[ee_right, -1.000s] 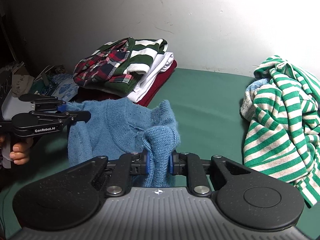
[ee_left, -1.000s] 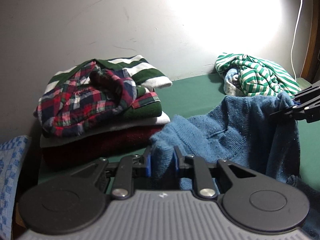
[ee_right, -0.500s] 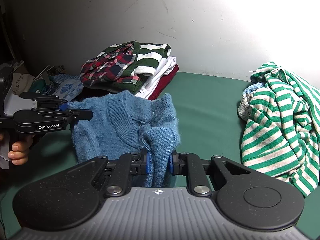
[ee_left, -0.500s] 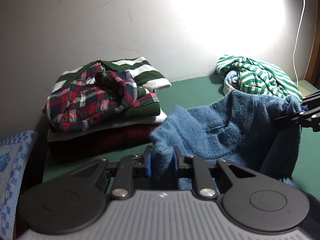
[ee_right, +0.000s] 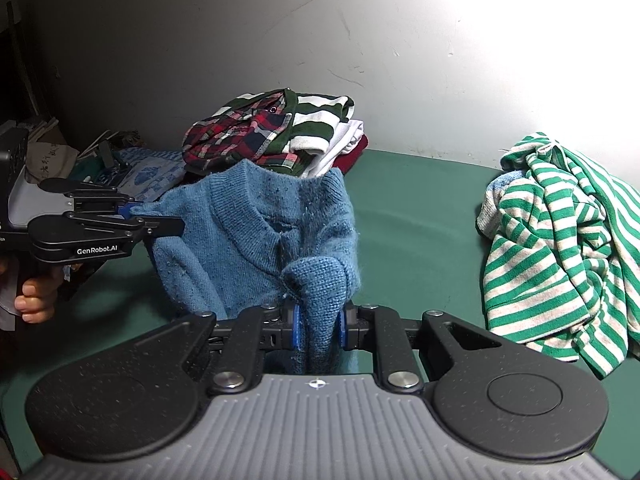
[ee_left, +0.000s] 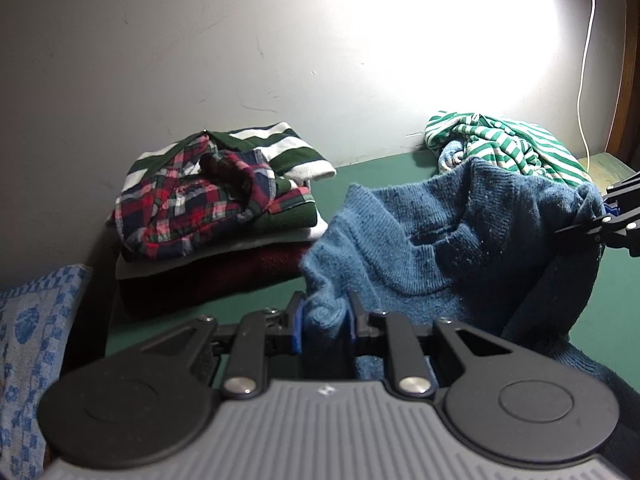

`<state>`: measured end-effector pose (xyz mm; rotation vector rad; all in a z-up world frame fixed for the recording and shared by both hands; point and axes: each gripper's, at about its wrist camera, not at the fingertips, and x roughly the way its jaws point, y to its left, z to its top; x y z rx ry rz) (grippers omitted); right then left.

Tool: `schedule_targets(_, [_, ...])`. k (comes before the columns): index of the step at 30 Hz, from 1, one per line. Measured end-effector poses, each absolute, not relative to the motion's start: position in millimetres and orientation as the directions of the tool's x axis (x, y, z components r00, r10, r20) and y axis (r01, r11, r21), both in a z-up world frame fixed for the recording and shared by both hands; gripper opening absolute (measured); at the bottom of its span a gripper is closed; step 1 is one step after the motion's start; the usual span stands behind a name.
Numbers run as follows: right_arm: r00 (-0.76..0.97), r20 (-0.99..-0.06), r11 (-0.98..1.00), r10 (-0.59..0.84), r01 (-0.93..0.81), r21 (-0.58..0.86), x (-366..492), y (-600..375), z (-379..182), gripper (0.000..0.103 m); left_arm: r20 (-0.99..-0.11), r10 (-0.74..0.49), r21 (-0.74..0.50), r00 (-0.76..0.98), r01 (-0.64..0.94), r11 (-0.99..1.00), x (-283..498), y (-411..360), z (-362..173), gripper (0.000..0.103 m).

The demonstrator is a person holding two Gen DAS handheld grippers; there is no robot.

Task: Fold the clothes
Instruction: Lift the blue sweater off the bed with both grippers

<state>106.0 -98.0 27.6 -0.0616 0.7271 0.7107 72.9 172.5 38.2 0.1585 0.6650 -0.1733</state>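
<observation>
A blue knit sweater (ee_left: 440, 240) hangs between both grippers above the green table (ee_left: 372, 172). My left gripper (ee_left: 325, 326) is shut on one shoulder of it. My right gripper (ee_right: 318, 326) is shut on the other shoulder of the sweater (ee_right: 248, 232). The sweater's collar faces both cameras and its body droops below, out of sight. The right gripper shows at the right edge of the left wrist view (ee_left: 600, 220). The left gripper shows at the left of the right wrist view (ee_right: 136, 216), held by a hand.
A stack of folded clothes (ee_left: 216, 200) topped by a red plaid shirt stands at the back left by the wall. A crumpled green-and-white striped garment (ee_right: 560, 240) lies at the back right. A blue patterned cloth (ee_left: 28, 340) lies beyond the table's left edge.
Both grippers have risen with the sweater, which now hangs higher and more spread out. The folded stack and striped garment have not moved.
</observation>
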Motion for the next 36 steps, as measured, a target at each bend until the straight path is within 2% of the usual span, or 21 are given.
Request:
schedule_targets(18, [0.53, -0.622, 0.765, 0.577, -0.618, 0.184, 90, -104, 30, 0.018, -0.627, -0.056, 0.129, 0.777, 0.174, 0.976, 48, 168, 41, 0.019])
schedule_targets(36, [0.538, -0.623, 0.765, 0.568, -0.623, 0.16, 76, -103, 30, 0.018, -0.635, -0.053, 0.122, 0.771, 0.168, 0.978, 33, 171, 38, 0.019])
